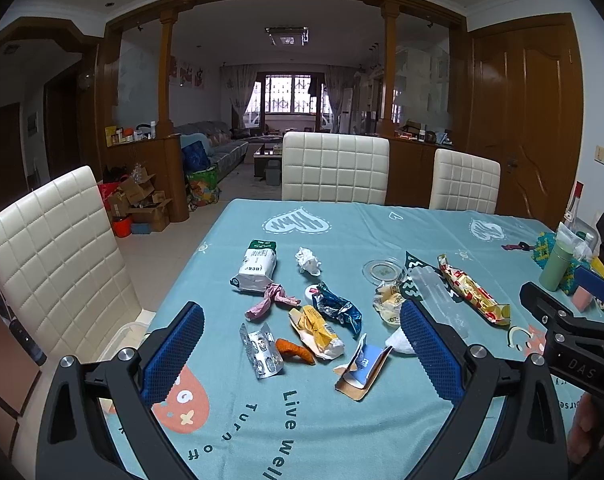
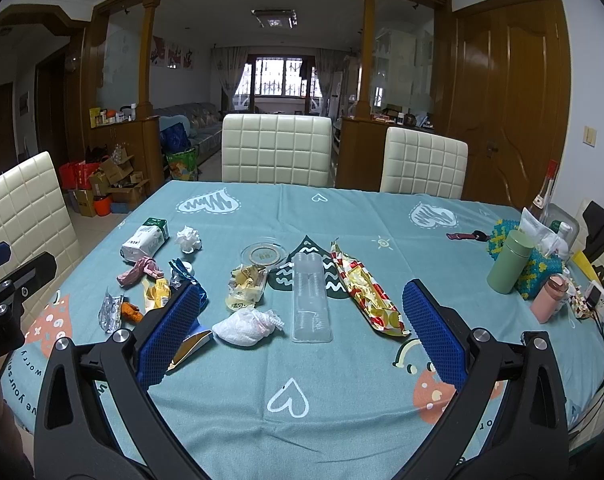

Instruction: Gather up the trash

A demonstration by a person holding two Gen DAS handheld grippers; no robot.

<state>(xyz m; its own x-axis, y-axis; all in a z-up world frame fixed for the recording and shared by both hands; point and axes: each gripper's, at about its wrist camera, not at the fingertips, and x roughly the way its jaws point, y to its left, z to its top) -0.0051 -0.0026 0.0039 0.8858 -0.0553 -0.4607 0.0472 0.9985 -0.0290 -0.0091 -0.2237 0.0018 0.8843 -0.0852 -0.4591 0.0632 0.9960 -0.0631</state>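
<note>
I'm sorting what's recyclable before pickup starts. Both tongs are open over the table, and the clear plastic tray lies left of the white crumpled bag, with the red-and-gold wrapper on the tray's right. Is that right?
Not quite. In the right wrist view the clear plastic tray lies right of the white crumpled bag, not left. The rest holds: the red-and-gold wrapper is on the tray's right, and both tongs, left and right, are open.

Soft daylight from the far window [image 1: 288, 94]; sharp frames, fisheye-bent edges.

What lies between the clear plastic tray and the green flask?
In the right wrist view, the red-and-gold wrapper lies between the clear tray and the green flask, then bare tablecloth.
</note>
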